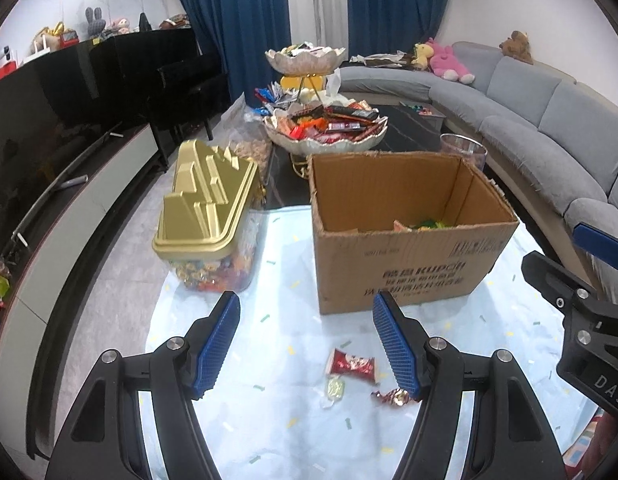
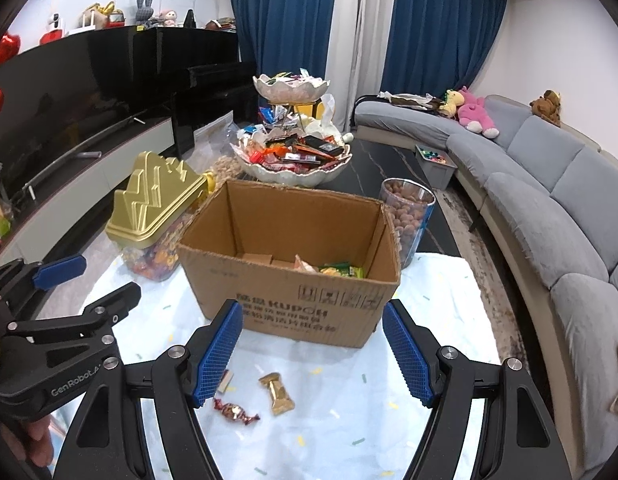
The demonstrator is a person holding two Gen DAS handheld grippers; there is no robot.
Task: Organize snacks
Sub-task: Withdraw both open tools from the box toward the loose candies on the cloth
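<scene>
Both pairs of jaws are held wide apart with nothing gripped between the blue ribbed pads.

Each gripper is pitched downward over a pale blue confetti-print cloth (image 1: 277, 264). Between the left gripper (image 1: 313, 344) pads, lower on the cloth, a red rectangular snack packet (image 1: 352, 365), a small yellow-green wrapped sweet (image 1: 335, 387) and a red twist-wrapped candy (image 1: 394, 396) are seen, untouched. Beneath the right gripper (image 2: 313, 350), a gold foil-wrapped sweet (image 2: 276, 393) and the red twist-wrapped candy are seen lying loose. An open brown cardboard box (image 2: 293, 304) holding a few snacks stands just beyond, with a clear candy tub with a gold lid (image 1: 207, 208) beside it.
</scene>
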